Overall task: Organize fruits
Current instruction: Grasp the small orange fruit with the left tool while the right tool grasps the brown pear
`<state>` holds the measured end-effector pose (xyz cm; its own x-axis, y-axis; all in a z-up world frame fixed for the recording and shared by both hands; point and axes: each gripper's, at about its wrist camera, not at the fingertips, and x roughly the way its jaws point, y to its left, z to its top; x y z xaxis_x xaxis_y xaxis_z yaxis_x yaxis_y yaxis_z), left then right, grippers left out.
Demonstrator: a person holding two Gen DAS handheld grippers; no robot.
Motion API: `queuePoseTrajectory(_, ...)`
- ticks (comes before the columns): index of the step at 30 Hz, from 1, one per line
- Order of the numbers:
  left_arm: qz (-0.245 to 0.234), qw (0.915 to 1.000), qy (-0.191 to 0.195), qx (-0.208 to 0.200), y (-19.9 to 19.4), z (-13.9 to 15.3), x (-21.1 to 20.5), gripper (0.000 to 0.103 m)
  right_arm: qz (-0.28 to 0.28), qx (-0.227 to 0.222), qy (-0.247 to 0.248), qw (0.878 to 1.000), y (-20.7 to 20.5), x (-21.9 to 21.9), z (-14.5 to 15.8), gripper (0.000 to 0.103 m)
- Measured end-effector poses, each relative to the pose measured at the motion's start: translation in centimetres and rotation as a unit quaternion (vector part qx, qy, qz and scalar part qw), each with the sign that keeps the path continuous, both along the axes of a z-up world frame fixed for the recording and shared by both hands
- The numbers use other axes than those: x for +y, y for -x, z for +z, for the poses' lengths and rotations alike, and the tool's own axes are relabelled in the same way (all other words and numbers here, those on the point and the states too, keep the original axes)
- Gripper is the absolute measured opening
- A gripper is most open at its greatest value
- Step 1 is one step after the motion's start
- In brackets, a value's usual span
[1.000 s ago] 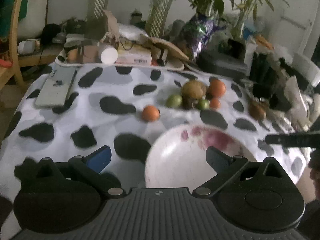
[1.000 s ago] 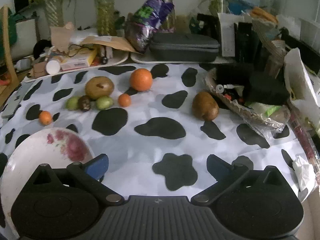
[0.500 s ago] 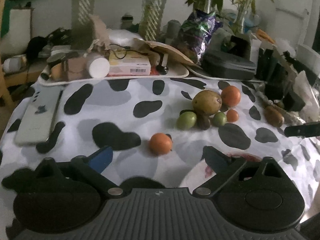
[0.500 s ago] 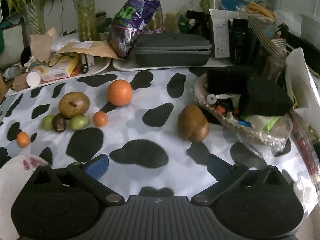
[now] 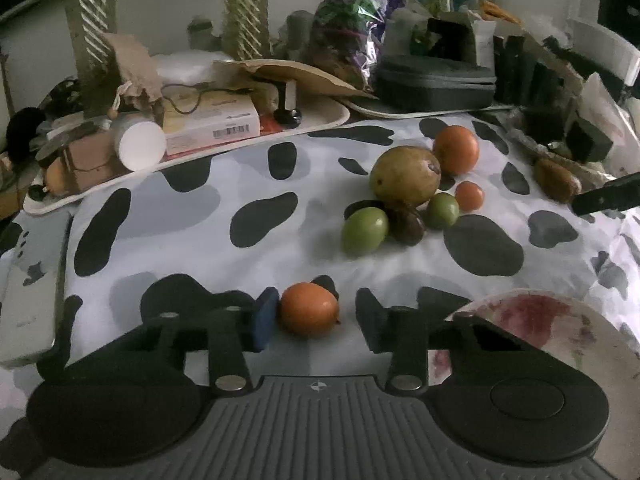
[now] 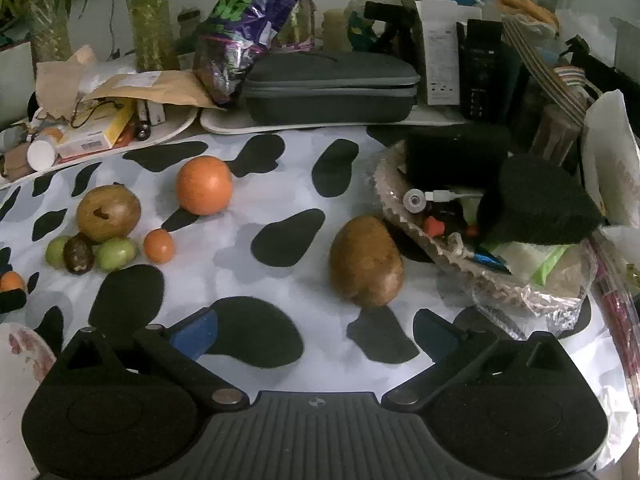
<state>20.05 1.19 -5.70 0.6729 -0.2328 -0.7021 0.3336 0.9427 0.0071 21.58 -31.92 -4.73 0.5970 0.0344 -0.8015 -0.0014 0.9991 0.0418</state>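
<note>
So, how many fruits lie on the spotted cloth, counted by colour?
Orange: 3
Green: 2
Brown or tan: 2
Dark brown: 1
Total: 8

A small orange fruit (image 5: 309, 309) sits on my cow-print tablecloth (image 5: 248, 264) near its front edge, beside the white floral bowl (image 5: 568, 344). Farther in, a cluster: brownish pear (image 5: 405, 176), big orange (image 5: 456, 149), two green fruits (image 5: 364, 231), a dark one (image 5: 408, 226), a tiny orange (image 5: 469, 195). A brown fruit (image 6: 366, 266) lies apart, toward the right edge.
</note>
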Motion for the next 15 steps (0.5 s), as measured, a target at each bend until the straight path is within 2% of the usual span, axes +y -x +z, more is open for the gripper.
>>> queuePoseTrajectory(3, 0.006, 0.9999, -0.008, 0.001, -0.4, -0.1, 0.0, 0.032, -0.006, 0.0, -0.004, 1.0, -0.6, -0.7, -0.3, 0.102)
queuePoseTrajectory(8, 0.01, 0.9999, -0.01, -0.009, -0.4, 0.3, 0.0, 0.032, -0.02, -0.001, -0.021, 1.0, -1.6, -2.1, -0.9, 0.091)
queuePoseTrajectory(15, 0.009, 0.9997, 0.008, -0.022, -0.3, 0.9, 0.3, 0.031, -0.038, -0.006, -0.044, 0.998, -2.8, -3.3, -1.9, 0.077)
